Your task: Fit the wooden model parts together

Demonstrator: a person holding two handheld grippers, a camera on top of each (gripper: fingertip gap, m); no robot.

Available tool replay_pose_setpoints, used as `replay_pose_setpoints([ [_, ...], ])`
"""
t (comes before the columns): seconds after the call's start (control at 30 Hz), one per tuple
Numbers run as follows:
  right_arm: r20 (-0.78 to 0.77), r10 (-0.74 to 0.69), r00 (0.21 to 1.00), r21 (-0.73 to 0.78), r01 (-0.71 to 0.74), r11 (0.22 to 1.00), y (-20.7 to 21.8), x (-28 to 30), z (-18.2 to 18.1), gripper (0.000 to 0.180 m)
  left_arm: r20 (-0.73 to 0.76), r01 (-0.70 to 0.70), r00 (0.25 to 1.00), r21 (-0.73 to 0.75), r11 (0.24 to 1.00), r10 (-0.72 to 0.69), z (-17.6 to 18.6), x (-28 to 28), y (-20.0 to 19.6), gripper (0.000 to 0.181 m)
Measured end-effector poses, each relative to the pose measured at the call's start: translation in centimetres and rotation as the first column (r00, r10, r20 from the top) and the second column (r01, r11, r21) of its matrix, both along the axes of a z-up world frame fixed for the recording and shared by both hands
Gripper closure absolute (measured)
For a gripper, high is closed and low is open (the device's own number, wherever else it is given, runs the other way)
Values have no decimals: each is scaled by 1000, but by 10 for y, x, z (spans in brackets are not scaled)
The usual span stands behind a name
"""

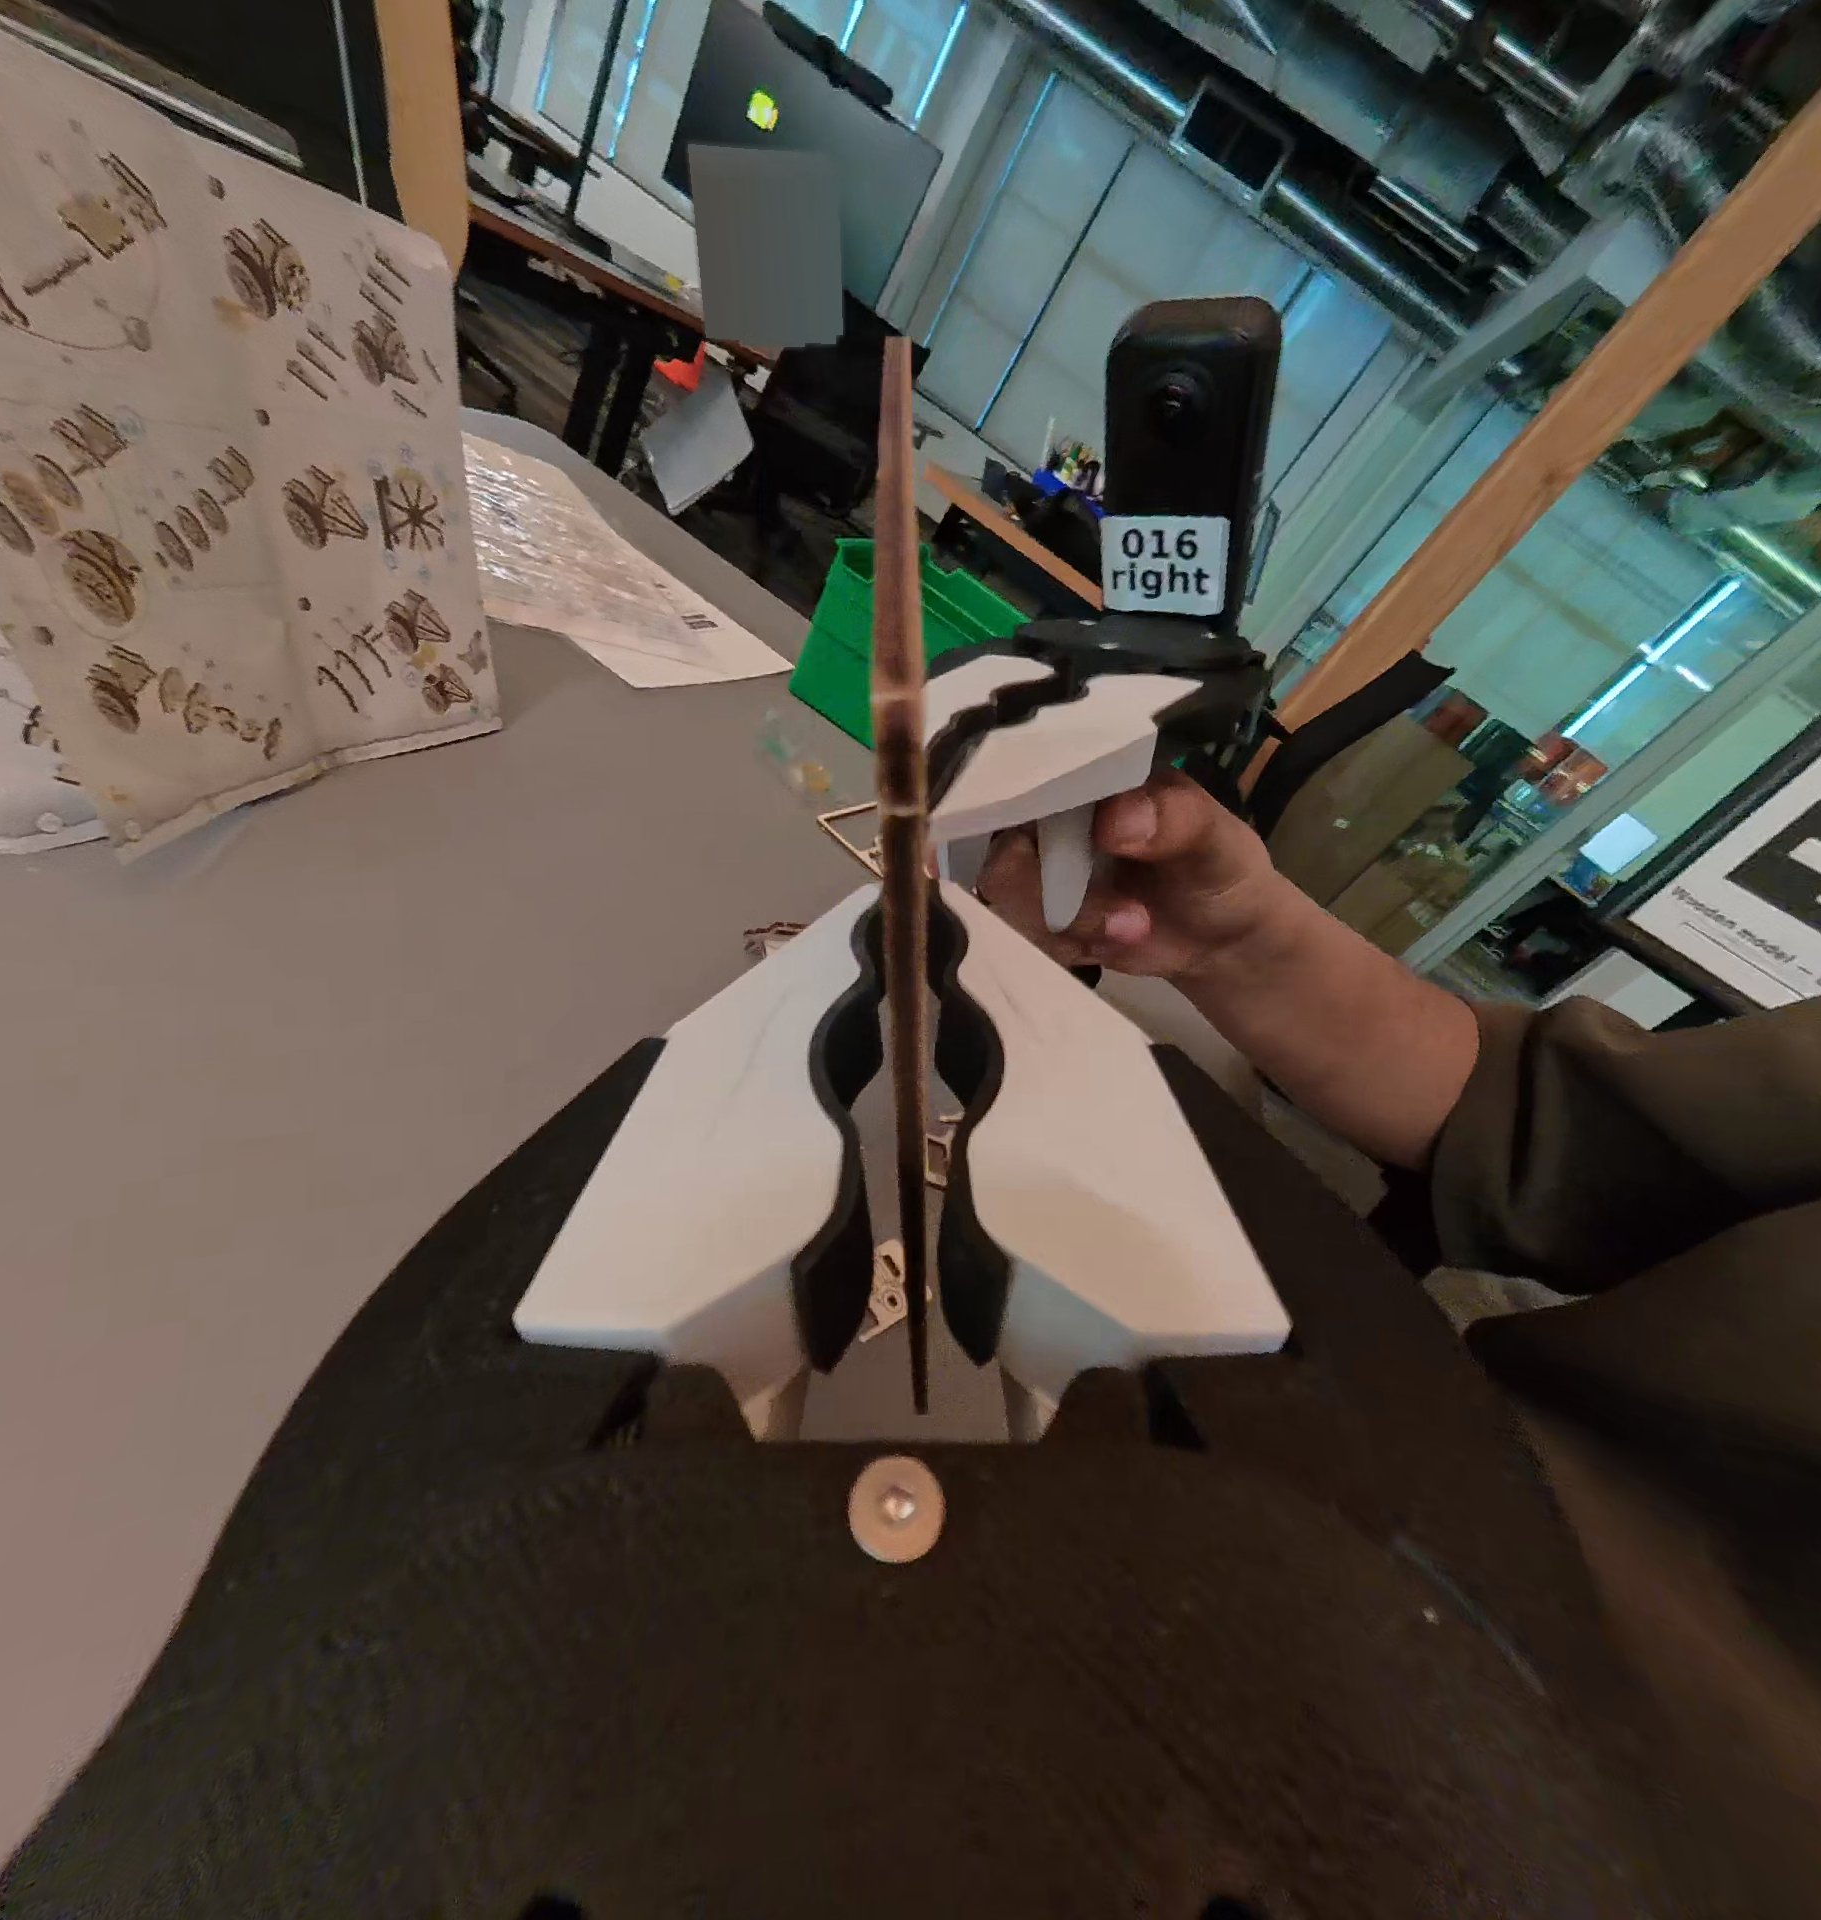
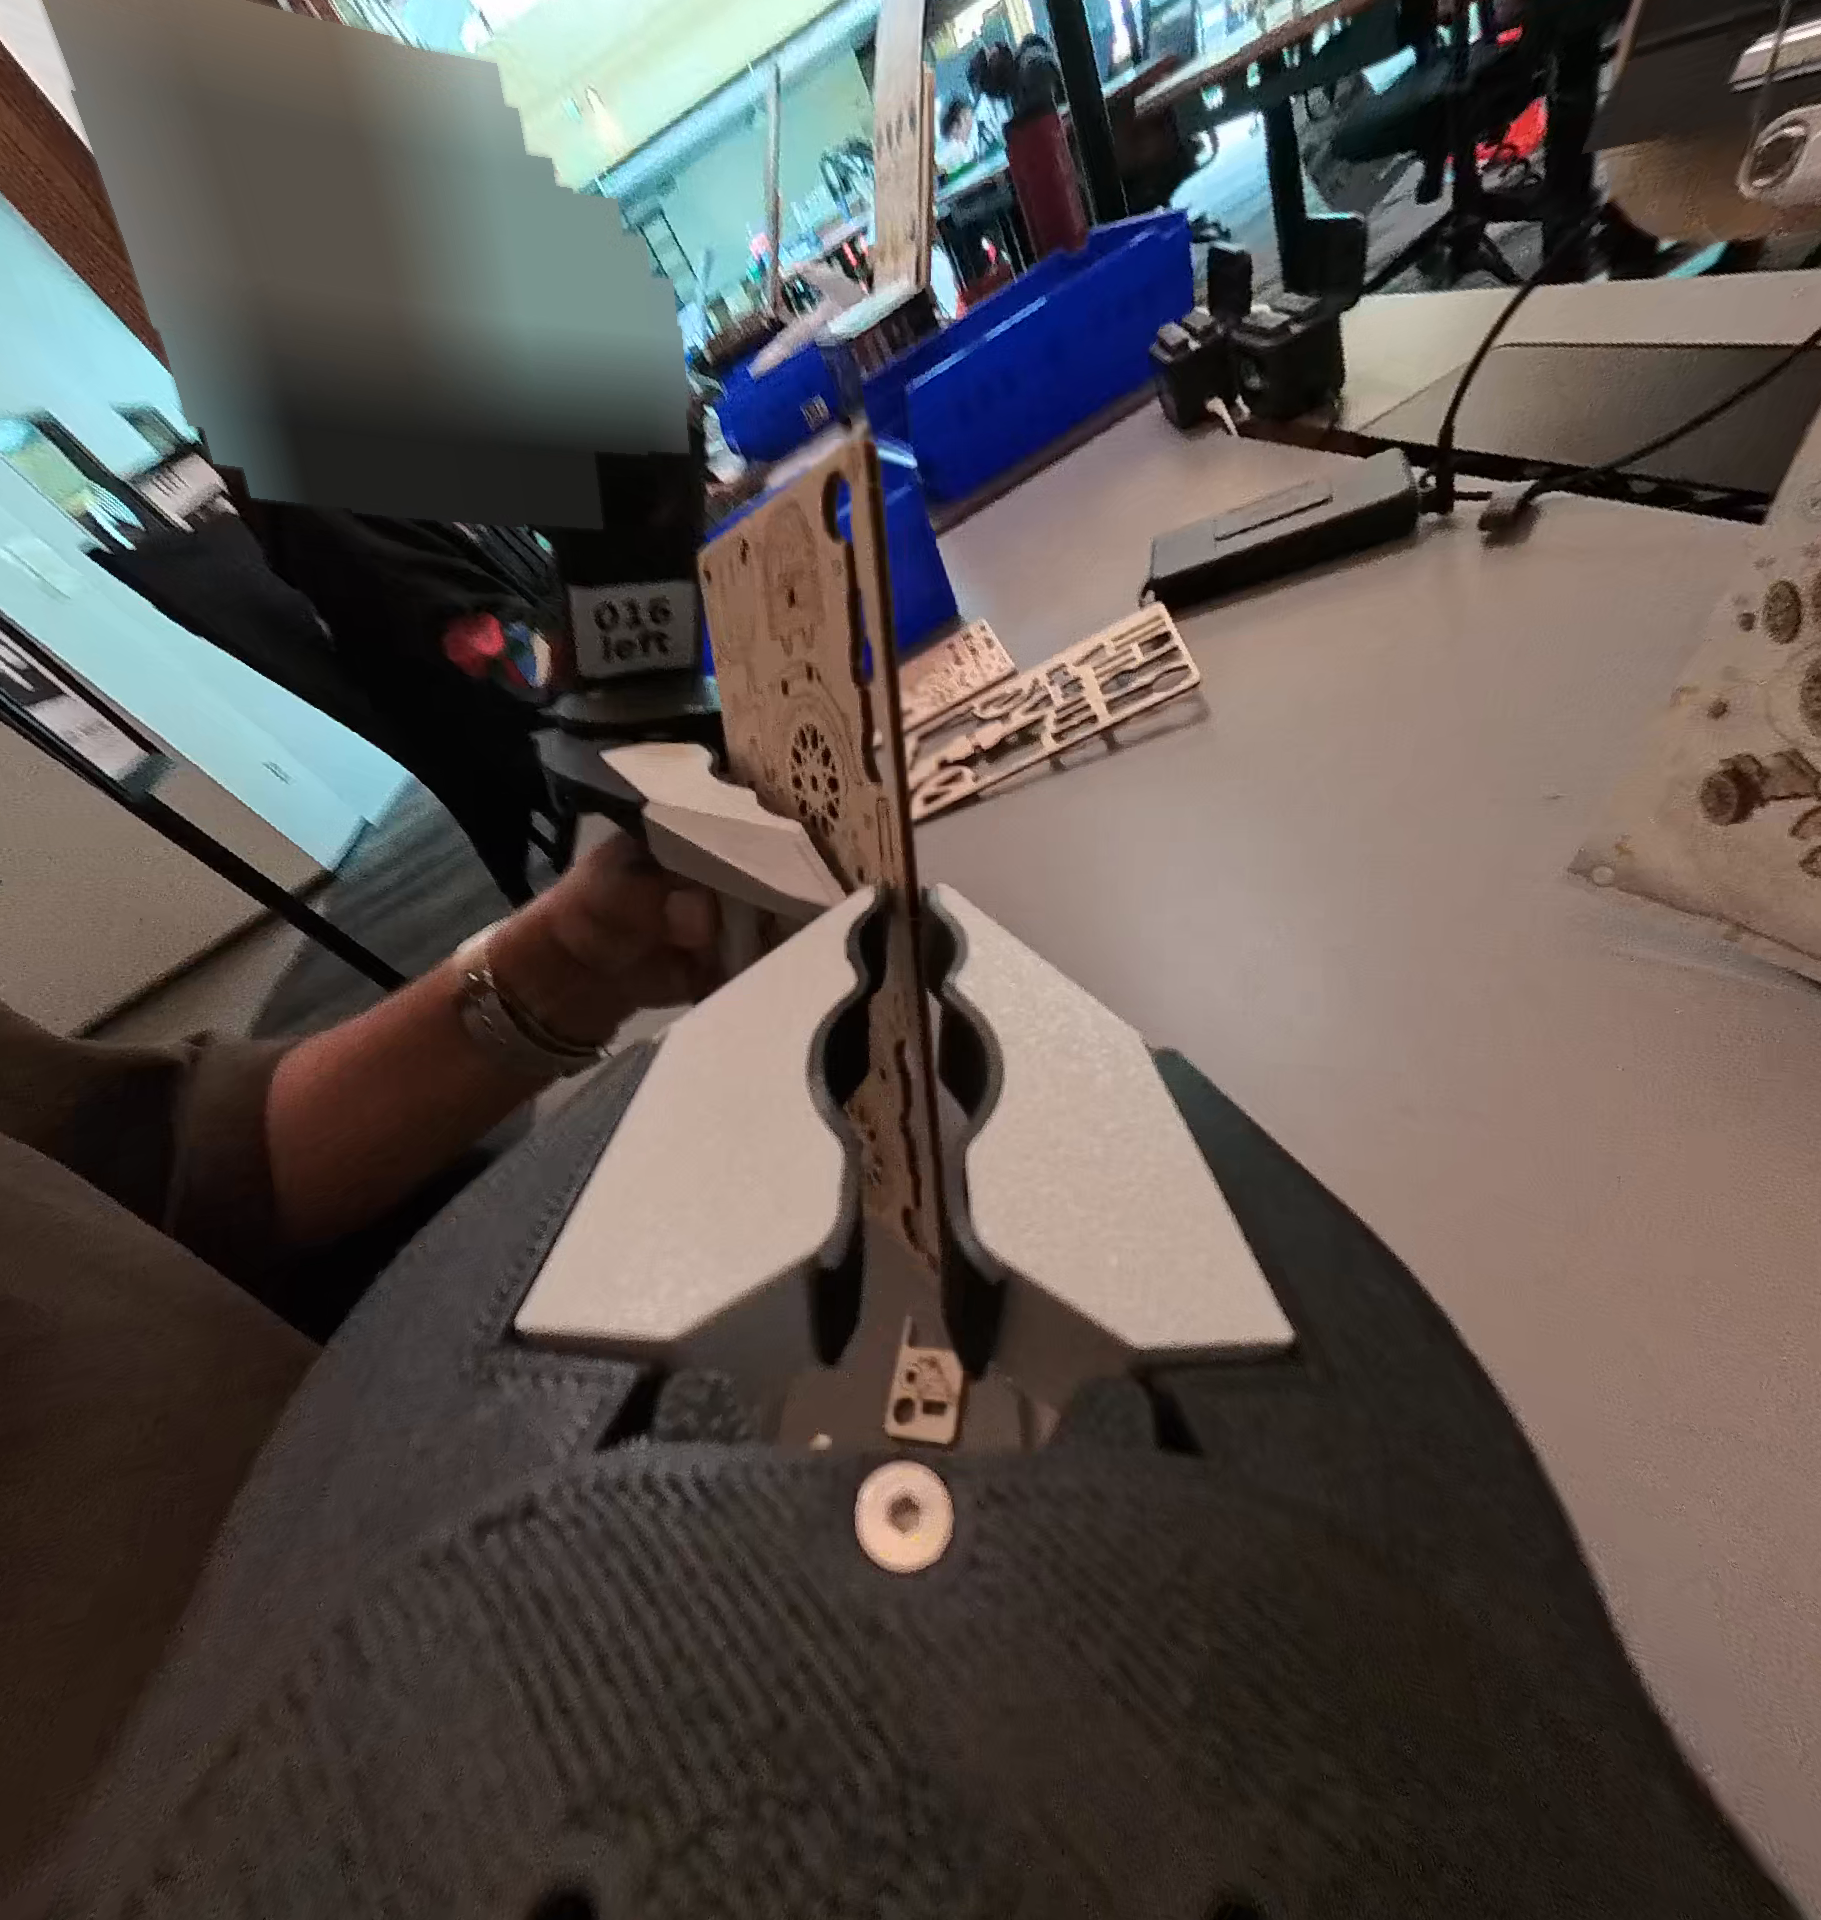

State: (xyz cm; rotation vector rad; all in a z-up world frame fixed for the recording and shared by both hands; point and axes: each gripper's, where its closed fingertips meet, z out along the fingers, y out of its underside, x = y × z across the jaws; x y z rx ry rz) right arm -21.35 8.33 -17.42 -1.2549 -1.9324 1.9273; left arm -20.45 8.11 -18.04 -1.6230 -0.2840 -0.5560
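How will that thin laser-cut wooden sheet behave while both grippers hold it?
The thin laser-cut wooden sheet probably flexes easily, being so slim edge-on. Its many cutouts suggest fragile webs. Held upright between left gripper and right gripper, it likely weighs little.

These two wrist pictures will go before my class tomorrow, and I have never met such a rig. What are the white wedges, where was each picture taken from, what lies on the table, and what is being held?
There is no robot here: a person holds a hand-squeezed clamp in each hand. The white wedges are each clamp's two fingers, with a camera behind looking along them.

The left wrist view looks along the left gripper; the other clamp beyond it is the right gripper, in the person's hand. The right wrist view looks along the right gripper from the opposite side.

Both clamps are shut on the same thin wooden sheet, pre-cut with model parts and held on edge above the grey table.

On the table lie more wooden part sheets, an open instruction booklet, a folded paper sheet and a green bin.
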Motion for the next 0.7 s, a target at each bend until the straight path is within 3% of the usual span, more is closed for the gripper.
replay_pose_setpoints([
  [0.3,9,27,1000,-2,-27,1000,-1,6,4,176,-17,28,999,31,999,-28,3,7,0,181],
  [0.37,17,34,999,14,-34,999,-3,7,1,176,21,-12,1000,102,995,10,13,2,1,170],
  [0.4,19,33,999,3,-33,999,-4,7,2,176,43,-10,999,124,992,5,15,2,0,181],
  [0.7,-20,-18,1000,115,20,993,-2,3,-4,175,30,-24,999,84,996,22,6,0,1,180],
])
